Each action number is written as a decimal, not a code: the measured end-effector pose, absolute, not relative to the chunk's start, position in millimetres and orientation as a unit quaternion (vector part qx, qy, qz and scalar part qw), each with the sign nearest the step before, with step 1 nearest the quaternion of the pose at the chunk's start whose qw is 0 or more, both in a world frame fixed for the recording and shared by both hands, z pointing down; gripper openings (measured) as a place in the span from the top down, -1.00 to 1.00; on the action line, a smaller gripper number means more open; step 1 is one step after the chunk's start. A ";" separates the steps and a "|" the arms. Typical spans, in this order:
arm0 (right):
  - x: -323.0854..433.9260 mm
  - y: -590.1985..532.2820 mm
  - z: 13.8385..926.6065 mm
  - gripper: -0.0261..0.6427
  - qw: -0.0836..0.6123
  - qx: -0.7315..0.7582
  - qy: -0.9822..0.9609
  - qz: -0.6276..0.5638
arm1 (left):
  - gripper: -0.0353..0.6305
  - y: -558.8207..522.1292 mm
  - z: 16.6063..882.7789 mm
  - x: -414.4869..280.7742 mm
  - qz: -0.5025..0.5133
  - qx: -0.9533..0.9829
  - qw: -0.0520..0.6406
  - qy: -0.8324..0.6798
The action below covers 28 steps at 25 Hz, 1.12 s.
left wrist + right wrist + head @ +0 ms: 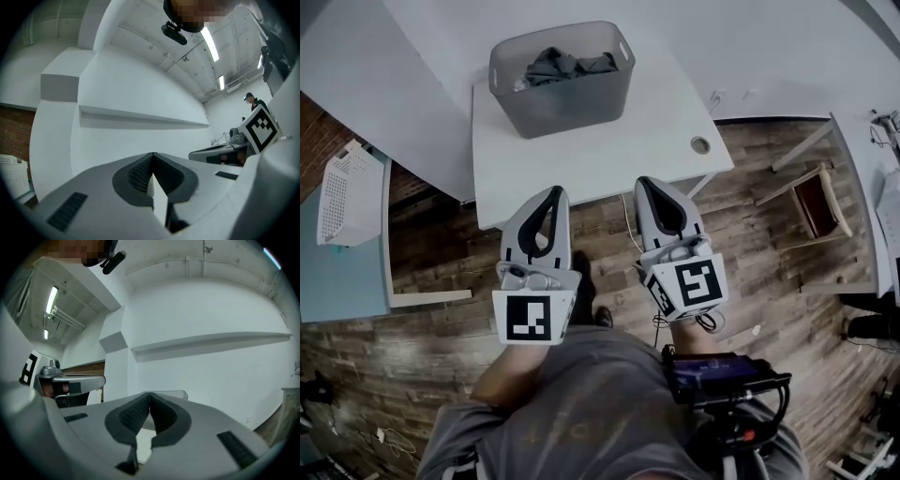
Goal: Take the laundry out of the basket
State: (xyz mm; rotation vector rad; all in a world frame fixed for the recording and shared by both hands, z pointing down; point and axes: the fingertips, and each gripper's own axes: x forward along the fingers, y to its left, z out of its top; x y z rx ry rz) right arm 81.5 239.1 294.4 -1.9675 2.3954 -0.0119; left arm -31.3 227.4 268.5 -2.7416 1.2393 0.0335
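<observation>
Right now the laundry (562, 66), a dark gray bundle of cloth, lies inside the gray basket (553, 112). The basket stands on the far part of the white table (600, 164) in front of us. We see no clothes out on the table, so we think we are at the very start and the reach for the cloth is not yet made. Our left gripper (553, 192) and our right gripper (646, 183) hang side by side at the near edge of the table, well apart from the basket. They are tipped up, so each one's own camera looks at the white wall. The jaws of the left one are pressed together with nothing between them. The jaws of the right one are together and empty too. For the next move, we think one gripper has to go forward over the basket, spread its jaws, dip into the cloth and pinch a good fold. Then it has to lift the fold up over the rim. The basket walls are tall, so coming from above looks best. Around us is a brown wooden floor (609, 272), with a white crate (347, 192) off to the left and a wooden chair (820, 202) off to the right.
</observation>
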 end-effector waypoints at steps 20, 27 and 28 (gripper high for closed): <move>65.0 25.1 285.5 0.90 0.003 -0.589 0.808 -0.007 | 0.87 25.3 287.4 -28.7 0.000 -0.909 0.047 0.414; 57.5 -12.1 257.3 0.90 0.003 -0.595 0.804 0.029 | 0.87 -12.3 272.0 -39.2 0.024 -0.908 0.053 0.416; 57.4 -14.0 253.1 0.90 0.003 -0.595 0.803 0.034 | 0.87 -14.8 268.3 -38.8 0.030 -0.908 0.054 0.415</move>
